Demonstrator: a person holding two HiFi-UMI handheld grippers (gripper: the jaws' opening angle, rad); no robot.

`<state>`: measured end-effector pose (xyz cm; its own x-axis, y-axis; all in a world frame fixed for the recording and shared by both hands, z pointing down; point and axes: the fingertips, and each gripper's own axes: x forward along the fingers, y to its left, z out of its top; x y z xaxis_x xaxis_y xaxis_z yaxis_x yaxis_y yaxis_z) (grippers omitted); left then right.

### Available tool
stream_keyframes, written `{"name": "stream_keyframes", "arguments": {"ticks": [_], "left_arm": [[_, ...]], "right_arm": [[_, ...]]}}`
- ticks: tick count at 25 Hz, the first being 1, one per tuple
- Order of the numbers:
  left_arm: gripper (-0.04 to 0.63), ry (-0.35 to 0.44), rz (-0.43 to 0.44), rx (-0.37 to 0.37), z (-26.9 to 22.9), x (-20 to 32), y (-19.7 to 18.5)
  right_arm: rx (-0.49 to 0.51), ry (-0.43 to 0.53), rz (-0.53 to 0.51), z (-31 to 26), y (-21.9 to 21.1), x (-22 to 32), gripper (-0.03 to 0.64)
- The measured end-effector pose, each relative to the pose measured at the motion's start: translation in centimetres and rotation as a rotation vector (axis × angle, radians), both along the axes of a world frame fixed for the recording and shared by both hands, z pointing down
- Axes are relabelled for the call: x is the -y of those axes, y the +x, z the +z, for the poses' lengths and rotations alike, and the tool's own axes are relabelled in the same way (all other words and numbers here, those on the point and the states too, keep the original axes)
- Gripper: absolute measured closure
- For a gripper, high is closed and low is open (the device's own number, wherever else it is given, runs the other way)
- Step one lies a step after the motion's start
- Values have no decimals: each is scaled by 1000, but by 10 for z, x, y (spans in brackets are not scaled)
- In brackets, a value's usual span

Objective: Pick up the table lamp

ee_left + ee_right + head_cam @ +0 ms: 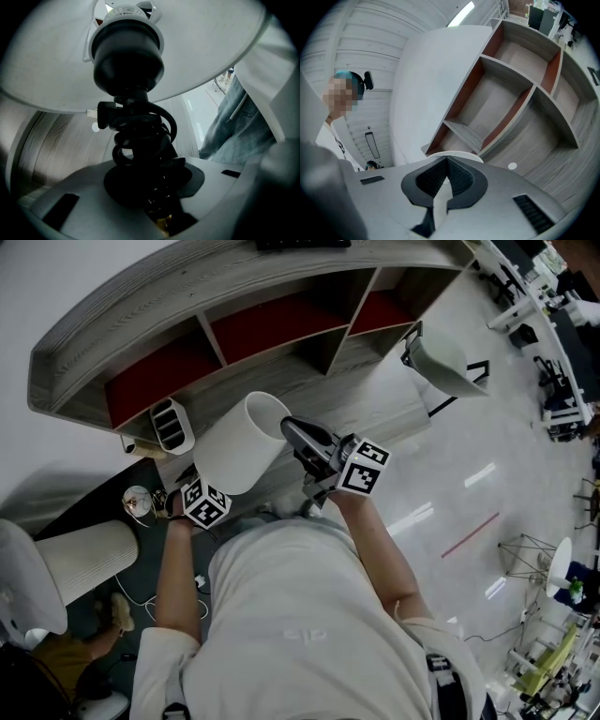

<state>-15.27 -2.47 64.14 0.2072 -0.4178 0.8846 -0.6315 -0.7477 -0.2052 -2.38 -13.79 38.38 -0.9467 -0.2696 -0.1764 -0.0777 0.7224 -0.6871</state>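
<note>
Left gripper (pixel 153 187) is clamped narrow on the black neck of the table lamp (pixel 129 61), right where the cord (pixel 165 123) is coiled up. Right gripper (pixel 443 180) is pinched nearly closed on the rim of the white shade (pixel 239 442). So the lamp is held up tilted between both, just in front of the curved wooden shelf unit (pixel 281 348).

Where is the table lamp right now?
Head view, centre: the table lamp is held in front of the curved shelf unit, left gripper on its stem, right gripper on its shade rim.
</note>
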Motion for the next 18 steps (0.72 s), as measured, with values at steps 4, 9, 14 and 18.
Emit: {"name": "stream_keyframes", "arguments": {"ticks": [4,9,14,18], "left_arm": [[476,2,11,1,1,3,2],[476,4,21,-3,-3,6,8],[476,4,22,-13,-6,9,12],[476,1,18,-15,-3,9,11]], "right_arm": [[1,-3,7,0,3,2,588],[0,-10,3,2,6,5,588],[2,-10,10,1,7,9,588],[0,-12,9,3,5,10,588]]}}
